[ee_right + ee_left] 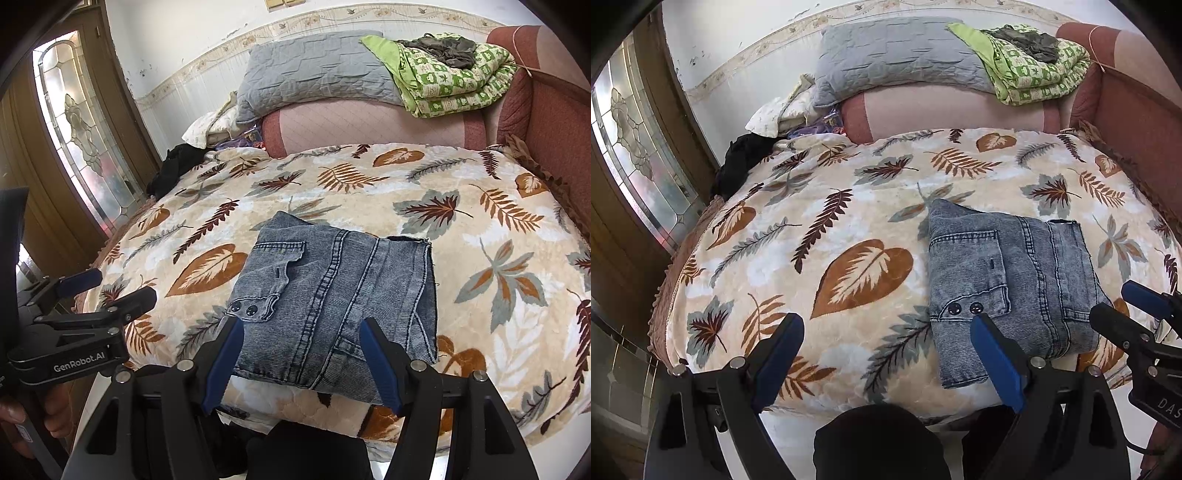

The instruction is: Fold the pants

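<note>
Folded pants (332, 310): grey-blue washed denim, lying as a compact rectangular packet on the leaf-print blanket (480, 236) that covers the bed, close to the bed's near edge and somewhat toward its right side. A back pocket flap with two dark snaps (245, 309) faces up at the packet's near-left corner; a cut hem shows along its far-right edge.

Right gripper (301, 360): jaws released and spread wide, empty, poised over the near edge of the packet; whether the blue fingertips (373, 339) brush the denim cannot be told from this angle.

Left gripper (886, 358): likewise spread apart and holding nothing, above the near edge of the bed, with its right finger just beside the packet's near-left corner.

Far edge of the bed: a grey quilted pillow (314, 70) and a folded green patterned quilt (454, 85) rest on a pink bolster (369, 125). A black garment (177, 170) lies at the far-left corner, near the glazed door (85, 125).
</note>
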A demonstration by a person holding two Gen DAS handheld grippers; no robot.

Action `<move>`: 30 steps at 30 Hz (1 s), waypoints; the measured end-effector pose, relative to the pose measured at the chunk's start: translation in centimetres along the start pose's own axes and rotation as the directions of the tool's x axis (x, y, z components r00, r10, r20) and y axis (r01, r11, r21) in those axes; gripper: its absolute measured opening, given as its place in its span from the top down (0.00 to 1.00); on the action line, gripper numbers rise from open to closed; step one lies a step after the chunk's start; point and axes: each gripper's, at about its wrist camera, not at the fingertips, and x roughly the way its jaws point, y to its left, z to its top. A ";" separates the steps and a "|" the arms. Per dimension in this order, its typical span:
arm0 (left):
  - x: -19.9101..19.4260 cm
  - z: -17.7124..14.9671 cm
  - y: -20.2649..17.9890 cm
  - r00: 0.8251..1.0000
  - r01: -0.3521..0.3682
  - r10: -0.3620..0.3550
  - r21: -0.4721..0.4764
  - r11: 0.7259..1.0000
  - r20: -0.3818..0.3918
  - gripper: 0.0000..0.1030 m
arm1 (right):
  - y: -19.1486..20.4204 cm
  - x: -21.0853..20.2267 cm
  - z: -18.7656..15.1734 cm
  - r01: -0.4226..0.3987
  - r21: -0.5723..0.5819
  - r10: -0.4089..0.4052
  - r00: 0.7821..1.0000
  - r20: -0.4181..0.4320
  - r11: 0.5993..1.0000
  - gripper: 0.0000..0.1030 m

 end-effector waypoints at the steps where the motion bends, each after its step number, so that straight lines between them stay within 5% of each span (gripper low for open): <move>1: 0.0 0.0 0.0 1.000 -0.001 0.001 -0.001 1.000 0.000 0.11 | 0.0 0.0 0.0 0.000 -0.002 0.000 1.000 0.000 1.000 0.33; 30: 0.3 -0.1 0.1 1.000 -0.001 0.001 -0.004 1.000 -0.016 0.11 | 0.4 0.1 0.1 0.003 -0.016 -0.003 1.000 -0.011 1.000 0.33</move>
